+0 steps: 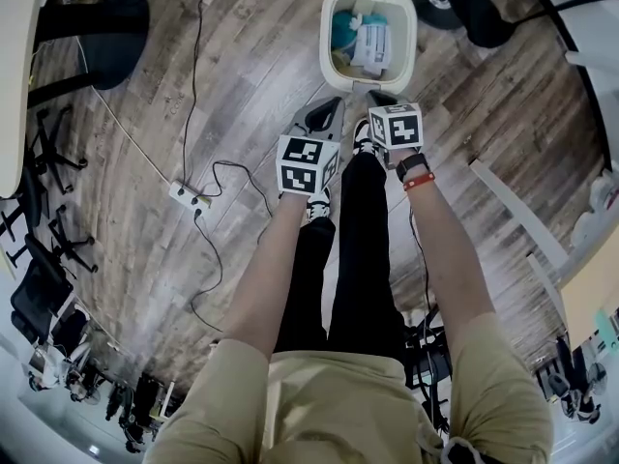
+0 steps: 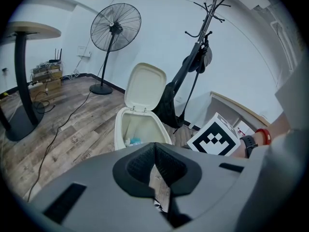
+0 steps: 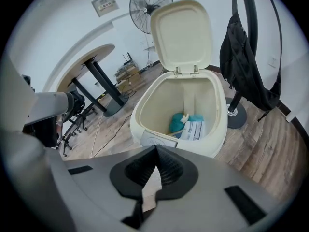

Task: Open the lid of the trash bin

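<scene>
trash bin [image 3: 145, 124] lid [image 3: 182, 33] up | holds teal wad [image 3: 178, 123], white packet [image 3: 194, 129] | bin floor hidden | left gripper [image 2: 154, 146], right gripper [image 3: 156, 149] jaws pressed together, empty

The left claw [image 2: 154, 149], jaws pressed together on nothing, faces the trash bin [image 2: 126, 129] with its lid [image 2: 145, 87] upright.

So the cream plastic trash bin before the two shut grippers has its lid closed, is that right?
Not quite: the lid of the cream plastic trash bin stands open, as the right gripper view shows. The left gripper and right gripper are shut before it.
</scene>
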A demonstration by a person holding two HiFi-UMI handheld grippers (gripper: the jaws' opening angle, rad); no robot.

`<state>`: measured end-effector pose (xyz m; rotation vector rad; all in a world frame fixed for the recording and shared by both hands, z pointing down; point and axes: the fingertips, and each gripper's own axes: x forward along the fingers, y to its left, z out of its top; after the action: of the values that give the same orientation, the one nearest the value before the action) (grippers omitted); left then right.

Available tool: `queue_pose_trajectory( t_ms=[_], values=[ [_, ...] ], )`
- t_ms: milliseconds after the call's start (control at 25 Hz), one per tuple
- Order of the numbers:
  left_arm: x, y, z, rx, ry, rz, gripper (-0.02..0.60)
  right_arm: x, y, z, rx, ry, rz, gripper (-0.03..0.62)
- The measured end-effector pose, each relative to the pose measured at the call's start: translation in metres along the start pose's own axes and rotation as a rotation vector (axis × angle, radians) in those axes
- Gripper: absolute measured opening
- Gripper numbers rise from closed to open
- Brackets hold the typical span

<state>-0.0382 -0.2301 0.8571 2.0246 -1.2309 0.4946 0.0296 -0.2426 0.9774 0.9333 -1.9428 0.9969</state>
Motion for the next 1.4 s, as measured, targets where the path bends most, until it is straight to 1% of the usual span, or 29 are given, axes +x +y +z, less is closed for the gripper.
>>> queue_pose_trajectory(
  t_ms=[200, 440, 800, 1120, 1400],
  values=[
    [-0.003, -0.001, 0.003, 0.009, -0.001, 0.001, 0.023, -0.002, 0.000, 0.003, -0.013, 0.001, -0.016, 0.014],
    [-0.012, -0.002, 0.014, 0.015, -0.005, -0.002, 0.023, -0.010, 0.001, 0.007, -0.042, 0.039, -0.032, 0.014],
    [-0.037, -0.001, 0.027, 0.010, -0.011, 0.001, 0.023, -0.032, 0.019, 0.012, -0.057, 0.041, -0.037, 0.014],
    [-0.065, -0.010, 0.047, 0.020, -0.019, 0.004, 0.023, -0.078, 0.031, 0.030, -0.038, -0.012, -0.042, 0.014],
    [-0.092, -0.032, 0.065, 0.034, -0.030, -0.001, 0.023, -0.128, 0.043, 0.047, -0.015, -0.078, -0.049, 0.014]
  ],
)
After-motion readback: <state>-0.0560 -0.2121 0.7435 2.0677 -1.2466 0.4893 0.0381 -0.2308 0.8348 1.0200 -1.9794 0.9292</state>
